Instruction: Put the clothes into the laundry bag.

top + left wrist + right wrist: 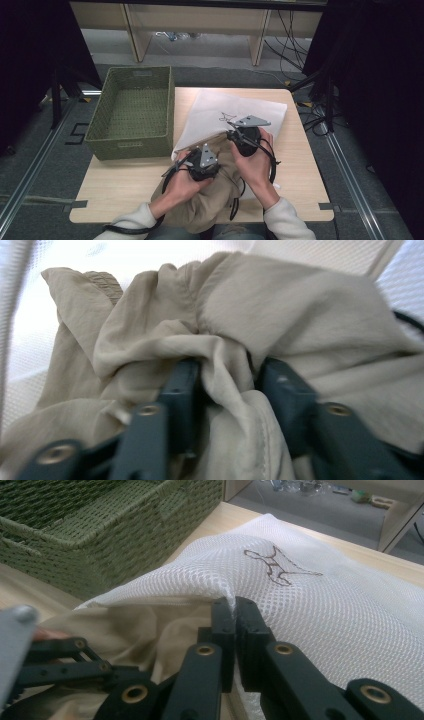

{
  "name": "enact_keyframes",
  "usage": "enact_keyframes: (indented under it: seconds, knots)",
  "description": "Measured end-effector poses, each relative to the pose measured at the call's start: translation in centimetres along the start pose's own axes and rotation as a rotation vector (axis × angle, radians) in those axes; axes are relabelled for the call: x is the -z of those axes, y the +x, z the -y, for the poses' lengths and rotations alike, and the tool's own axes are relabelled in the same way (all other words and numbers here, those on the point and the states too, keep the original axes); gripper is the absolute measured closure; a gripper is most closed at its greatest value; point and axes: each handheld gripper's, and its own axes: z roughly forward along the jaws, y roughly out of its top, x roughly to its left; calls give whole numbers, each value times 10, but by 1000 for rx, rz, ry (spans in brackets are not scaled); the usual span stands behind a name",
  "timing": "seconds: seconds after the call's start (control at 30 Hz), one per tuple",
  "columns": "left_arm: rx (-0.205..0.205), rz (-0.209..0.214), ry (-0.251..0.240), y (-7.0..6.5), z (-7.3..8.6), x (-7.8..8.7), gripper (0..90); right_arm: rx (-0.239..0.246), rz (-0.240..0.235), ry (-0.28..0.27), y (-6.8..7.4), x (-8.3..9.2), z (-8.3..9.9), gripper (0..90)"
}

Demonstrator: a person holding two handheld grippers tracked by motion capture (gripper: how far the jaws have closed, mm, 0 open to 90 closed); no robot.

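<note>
Stuffing the beige garment into the white mesh bag. My right gripper has its jaws pressed together on the bag's mouth edge, holding it up. My left gripper sits at the opening, jaws spread, a fold of the cloth lying loose between them; can't tell if the pads still press. The cloth lies straight ahead of the left jaws, its front inside the mesh, the rest trailing back over the near edge of the table. Left hand is nearer the trailing part. Green woven basket, off to the left, holds nothing.
</note>
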Motion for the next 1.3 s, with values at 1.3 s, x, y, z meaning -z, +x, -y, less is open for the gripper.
enact_keyframes:
  seconds: [1.3]
  knots:
    - [-170, 94, 190, -41, 34, -4, 495, 13, 5, 2, -1, 0, 0, 887]
